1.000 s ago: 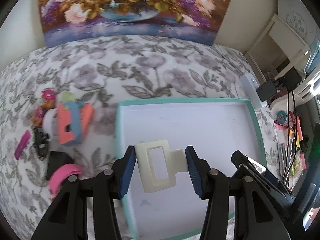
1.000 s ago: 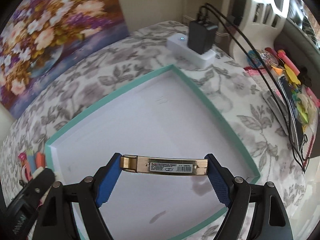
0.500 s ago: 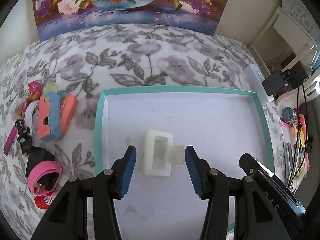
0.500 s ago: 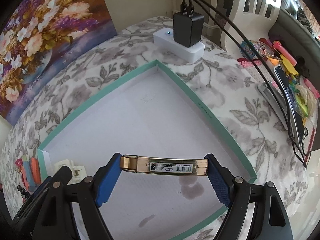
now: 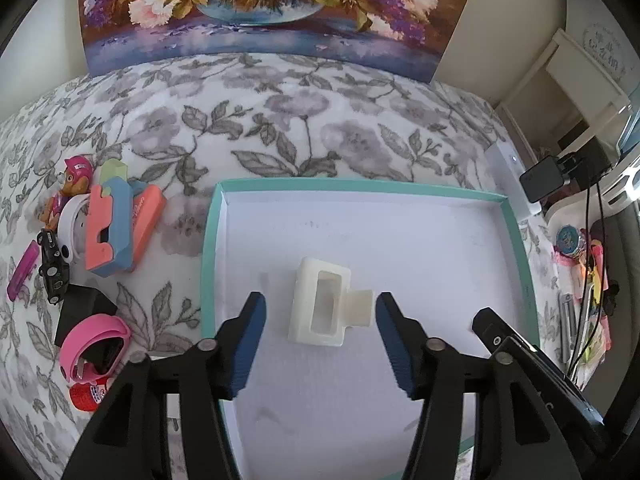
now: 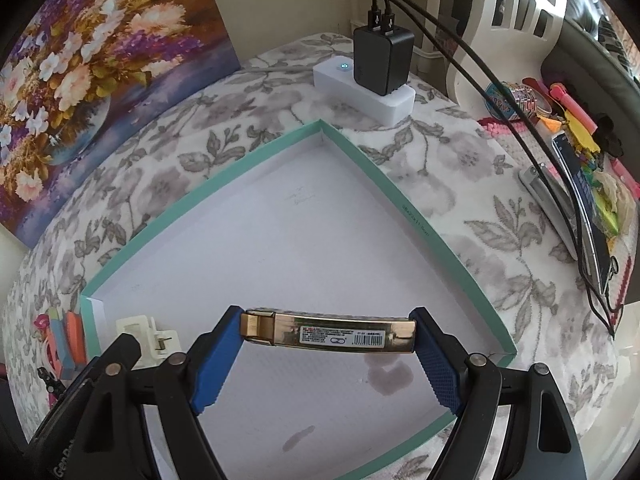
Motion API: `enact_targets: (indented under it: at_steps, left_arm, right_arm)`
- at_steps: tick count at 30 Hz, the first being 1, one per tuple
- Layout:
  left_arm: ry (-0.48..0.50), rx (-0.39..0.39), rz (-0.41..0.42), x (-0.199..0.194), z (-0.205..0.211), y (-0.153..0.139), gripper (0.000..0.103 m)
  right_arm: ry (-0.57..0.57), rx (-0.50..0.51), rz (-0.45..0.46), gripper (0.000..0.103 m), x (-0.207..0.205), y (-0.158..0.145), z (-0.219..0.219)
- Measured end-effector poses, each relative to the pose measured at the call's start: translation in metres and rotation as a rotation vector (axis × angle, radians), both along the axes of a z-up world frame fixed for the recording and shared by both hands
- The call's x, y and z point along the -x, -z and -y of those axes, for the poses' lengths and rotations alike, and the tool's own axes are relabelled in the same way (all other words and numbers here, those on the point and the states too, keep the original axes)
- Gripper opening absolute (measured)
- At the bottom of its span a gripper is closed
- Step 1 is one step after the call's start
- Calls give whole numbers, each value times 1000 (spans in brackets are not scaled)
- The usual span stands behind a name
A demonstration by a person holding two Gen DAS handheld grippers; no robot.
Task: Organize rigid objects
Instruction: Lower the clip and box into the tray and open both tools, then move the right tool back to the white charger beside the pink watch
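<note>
A cream-white hair clip [image 5: 302, 304] lies flat on the white floor of the teal-rimmed tray [image 5: 360, 186]. My left gripper [image 5: 319, 300] hangs over it with jaws opening; the clip sits between the blue pads, which stand clear of it on both sides. The same clip [image 6: 136, 330] shows in the right wrist view near the tray's left corner. My right gripper [image 6: 328, 320] is shut on a gold bar-shaped barrette [image 6: 328, 333] with a barcode label, held crosswise above the tray floor [image 6: 320, 248].
Left of the tray lie toys: a pink figure [image 5: 74, 176], coral and blue blocks [image 5: 112, 232], a black toy car [image 5: 52, 264], a pink band [image 5: 94, 340]. A white power strip with black charger [image 6: 384, 68] and cables stands beyond the tray. Stationery [image 6: 580, 140] crowds the right edge.
The left jaws have let go of the white clip and spread wider; the clip now rests on the tray floor. The right gripper still holds the gold barrette in the same spot.
</note>
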State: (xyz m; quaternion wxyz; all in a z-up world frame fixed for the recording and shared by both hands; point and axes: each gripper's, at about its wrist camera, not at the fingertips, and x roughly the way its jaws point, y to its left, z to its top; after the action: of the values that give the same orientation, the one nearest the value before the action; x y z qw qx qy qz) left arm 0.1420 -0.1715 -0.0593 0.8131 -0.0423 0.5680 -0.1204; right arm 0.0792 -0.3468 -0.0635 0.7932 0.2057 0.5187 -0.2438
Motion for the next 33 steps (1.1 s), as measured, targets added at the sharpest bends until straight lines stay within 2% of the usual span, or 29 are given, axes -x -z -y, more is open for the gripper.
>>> enact_targets:
  at_steps: [7,11,13,16,19,23,29,33]
  left_arm:
    - [-50,9,19,0,-15,-13,62]
    - [-109,-10,41,-1,-31,-22,79]
    - [-144,-34,50,-2,-42,-27,83]
    - [-213,-72,67,-3,-60,-34,95]
    - [-282,-135,80,-1,-80,-39,96]
    - [-327,-209,84,4,-103,-44,96]
    - [-381,-235,92,24,-143,-52,96]
    - [-419,-242,85,39,-169,-54,96]
  right_arm:
    - [-15,23,24,96,0,-10,-8]
    - [-27,25,38,103,1,-15,-15]
    - [-38,40,43,103,0,-18,-21]
    - [-64,47,42,103,-2,-21,-32]
    - [-94,32,48,103,-3,-23,-43]
    - [-159,41,64,103,-6,-29,-64]
    - [-242,5,56,103,-11,-26,-96]
    - [-318,-60,44,103,-13,-19,-120]
